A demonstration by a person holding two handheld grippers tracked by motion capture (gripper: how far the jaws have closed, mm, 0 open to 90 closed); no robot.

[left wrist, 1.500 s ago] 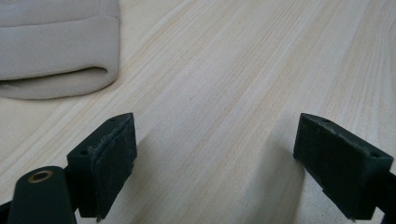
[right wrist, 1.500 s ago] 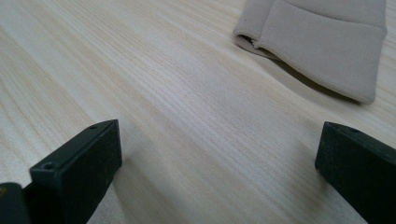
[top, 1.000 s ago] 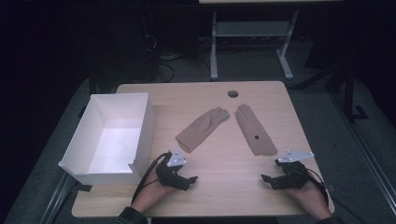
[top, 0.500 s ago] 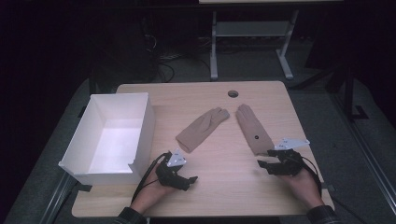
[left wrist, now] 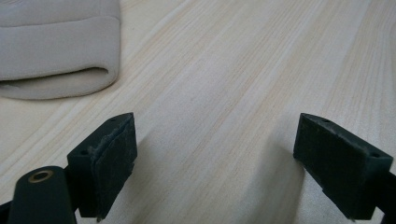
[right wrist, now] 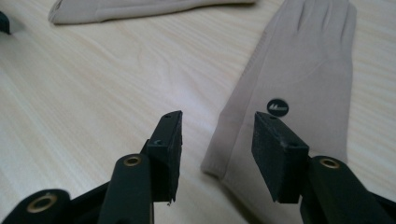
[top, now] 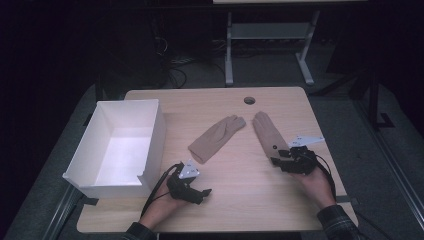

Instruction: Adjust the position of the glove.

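Right gripper (right wrist: 215, 154) has been narrowing its jaws, half apart astride the cuff corner of the flat beige fabric glove with a round black logo (right wrist: 299, 79), nothing pinched; the logo's lettering reads solely from that gripper's camera. Left gripper (left wrist: 215, 172) gapes above bare grained wooden table (left wrist: 233, 70), beside the second beige glove's folded cuff (left wrist: 56, 51).

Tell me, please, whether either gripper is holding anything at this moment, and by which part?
Nothing is held. The right gripper has been closing around the cuff corner of the right glove without pressing; the left gripper stands open.

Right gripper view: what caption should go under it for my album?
The right tool, jaws just closing but still apart, lines up on the cuff corner of a beige glove lying flat on the wooden table.
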